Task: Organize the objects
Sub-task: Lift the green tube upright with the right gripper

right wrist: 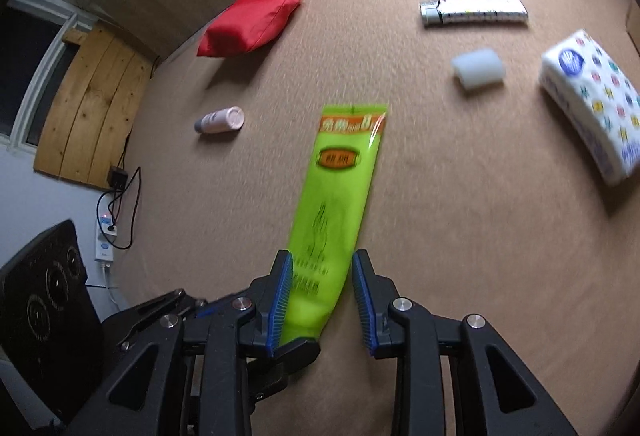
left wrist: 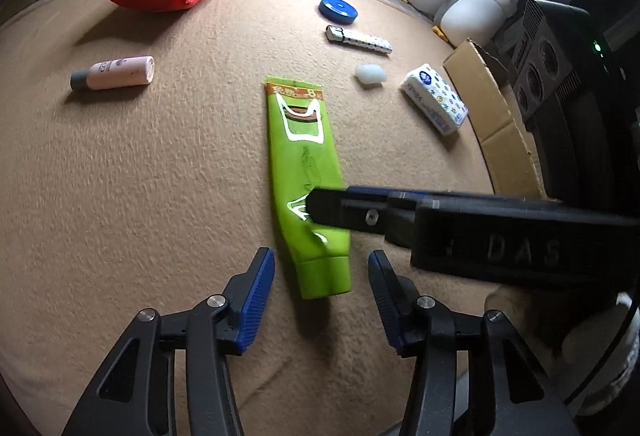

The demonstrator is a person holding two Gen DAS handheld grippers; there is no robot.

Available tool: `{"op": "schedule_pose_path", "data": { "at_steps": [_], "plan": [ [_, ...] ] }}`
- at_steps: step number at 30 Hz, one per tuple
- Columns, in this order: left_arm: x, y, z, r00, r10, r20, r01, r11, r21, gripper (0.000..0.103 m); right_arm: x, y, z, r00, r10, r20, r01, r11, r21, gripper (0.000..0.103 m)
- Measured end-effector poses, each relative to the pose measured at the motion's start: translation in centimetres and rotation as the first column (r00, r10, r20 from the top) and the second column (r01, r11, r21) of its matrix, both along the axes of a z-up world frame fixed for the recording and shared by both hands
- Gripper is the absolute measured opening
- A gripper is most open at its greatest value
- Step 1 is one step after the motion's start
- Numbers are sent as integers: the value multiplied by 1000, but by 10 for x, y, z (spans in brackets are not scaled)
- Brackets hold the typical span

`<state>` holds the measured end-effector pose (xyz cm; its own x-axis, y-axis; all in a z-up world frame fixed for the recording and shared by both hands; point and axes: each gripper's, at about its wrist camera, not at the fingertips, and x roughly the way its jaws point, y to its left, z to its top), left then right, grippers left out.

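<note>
Two grippers meet at one green tube. From the left wrist view, the green tube [left wrist: 308, 172] lies in the centre of the frame, long axis running bottom to top, cap end lowest, crimped end highest. The left gripper [left wrist: 321, 276] stands spread, its blue pads either side of the cap and clear of it. The right gripper [left wrist: 316, 210] reaches in from the right edge and pinches the tube just above the cap, denting it.

From the right wrist view, the same tube [right wrist: 340, 188] runs up from bottom centre, leaning right, with the right gripper [right wrist: 321, 282] clamped on its lower body. I judge the right hand carries it; the left looks free.
</note>
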<state>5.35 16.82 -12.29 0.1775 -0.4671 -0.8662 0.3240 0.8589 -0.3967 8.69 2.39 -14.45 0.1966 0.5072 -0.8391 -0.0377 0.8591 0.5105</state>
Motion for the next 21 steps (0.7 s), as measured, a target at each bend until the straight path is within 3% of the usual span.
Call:
{"op": "schedule_pose_path", "data": {
  "at_steps": [10, 13, 21],
  "plan": [
    [-2, -2, -5, 1000, -10, -11, 10, 1000, -4, 50, -9, 9, -4, 1000, -1, -15, 1, 1000, 8, 30],
    [-2, 0, -6, 1000, 3, -9, -3, 1000, 6, 36, -9, 10, -4, 1000, -8, -10, 8, 1000, 0, 30],
    [-3, -2, 1, 1000, 17, 12, -17, 1000, -4, 36, -13, 9, 1, 1000, -10, 7, 10, 1000, 5, 29]
  ]
}}
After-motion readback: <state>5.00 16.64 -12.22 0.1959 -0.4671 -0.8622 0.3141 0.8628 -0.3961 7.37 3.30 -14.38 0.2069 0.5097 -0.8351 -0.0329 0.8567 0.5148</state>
